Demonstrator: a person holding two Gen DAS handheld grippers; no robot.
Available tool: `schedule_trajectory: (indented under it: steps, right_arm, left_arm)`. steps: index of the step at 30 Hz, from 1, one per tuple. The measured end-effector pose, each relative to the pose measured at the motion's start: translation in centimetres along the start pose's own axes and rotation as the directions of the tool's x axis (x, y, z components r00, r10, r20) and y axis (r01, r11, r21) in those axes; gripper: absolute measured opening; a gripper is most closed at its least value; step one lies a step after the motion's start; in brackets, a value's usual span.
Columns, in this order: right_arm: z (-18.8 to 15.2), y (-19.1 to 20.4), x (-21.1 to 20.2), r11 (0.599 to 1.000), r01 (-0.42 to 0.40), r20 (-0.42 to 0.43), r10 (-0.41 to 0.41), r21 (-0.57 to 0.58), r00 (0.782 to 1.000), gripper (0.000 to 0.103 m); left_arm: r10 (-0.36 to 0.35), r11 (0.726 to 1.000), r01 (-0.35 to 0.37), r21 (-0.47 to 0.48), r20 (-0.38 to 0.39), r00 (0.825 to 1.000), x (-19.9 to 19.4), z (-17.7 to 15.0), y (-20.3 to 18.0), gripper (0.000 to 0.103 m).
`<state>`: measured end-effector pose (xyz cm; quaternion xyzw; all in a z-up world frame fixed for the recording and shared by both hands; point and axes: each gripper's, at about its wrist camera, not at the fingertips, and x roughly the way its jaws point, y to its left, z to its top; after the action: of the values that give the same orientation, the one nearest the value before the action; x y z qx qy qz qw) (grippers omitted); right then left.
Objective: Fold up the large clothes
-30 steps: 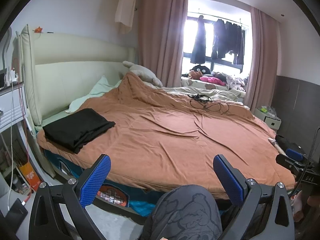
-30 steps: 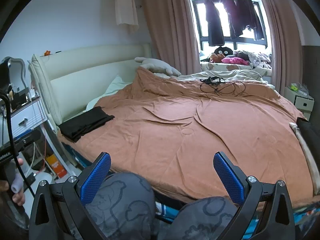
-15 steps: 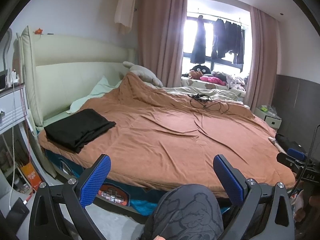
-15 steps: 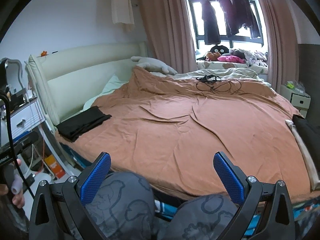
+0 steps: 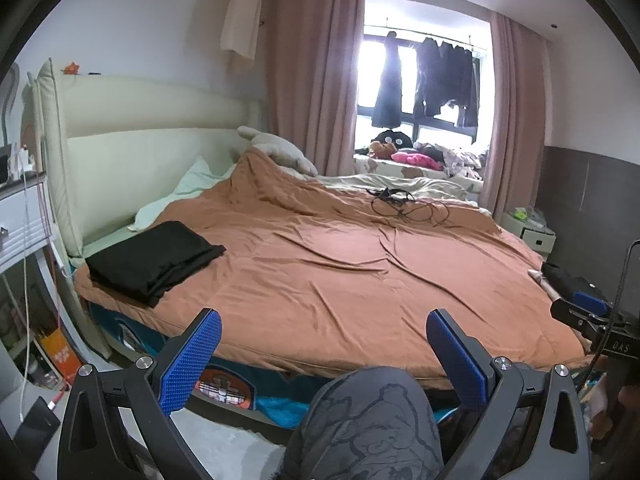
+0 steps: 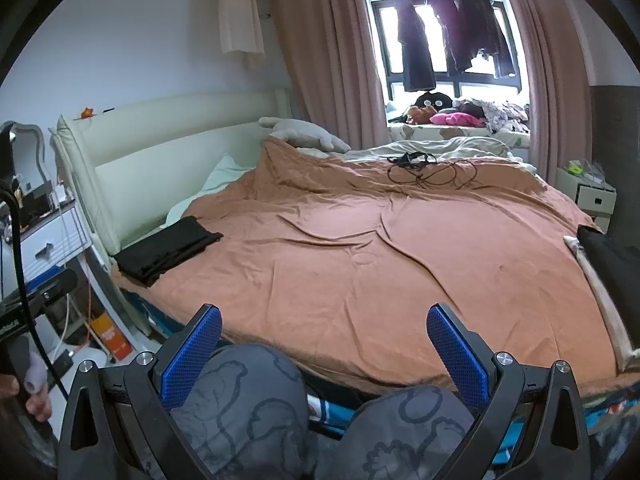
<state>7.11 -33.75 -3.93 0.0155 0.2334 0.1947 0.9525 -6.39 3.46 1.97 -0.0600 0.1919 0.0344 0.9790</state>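
Observation:
A folded black garment (image 5: 154, 258) lies on the left near corner of the bed, on the brown cover (image 5: 340, 268); it also shows in the right wrist view (image 6: 168, 250). My left gripper (image 5: 322, 354) is open and empty, held off the bed's near edge above my knee. My right gripper (image 6: 322, 350) is open and empty, also short of the bed edge above both knees. Another dark garment (image 6: 612, 256) lies at the bed's right edge, partly cut off; in the left wrist view (image 5: 568, 284) it sits behind the right gripper's body.
A tangle of black cables (image 5: 404, 202) lies on the far part of the bed. A cream headboard (image 5: 132, 152) and a white nightstand (image 5: 20, 220) stand at left. A small drawer unit (image 6: 592, 194) stands at right. Clothes hang at the window (image 5: 424, 80).
Both grippers have drifted back and slightly up from the bed; the view has shifted a little. Both stay open and empty. The black garment has not moved.

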Motion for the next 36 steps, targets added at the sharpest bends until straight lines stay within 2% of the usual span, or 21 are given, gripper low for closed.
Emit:
schedule_trajectory:
  steps: [27, 36]
  right_arm:
    - [-1.2, -0.5, -1.4, 0.998, 0.050, -0.002, -0.050, 0.032, 0.999, 0.103]
    - [-1.6, -0.7, -1.7, 0.997, 0.059, -0.010, -0.058, 0.049, 0.998, 0.103]
  left_arm:
    - [-0.027, 0.998, 0.027, 0.060, -0.005, 1.000, 0.6, -0.4, -1.6, 0.103]
    - [-0.030, 0.997, 0.028, 0.074, 0.021, 0.999, 0.2, -0.2, -1.6, 0.103]
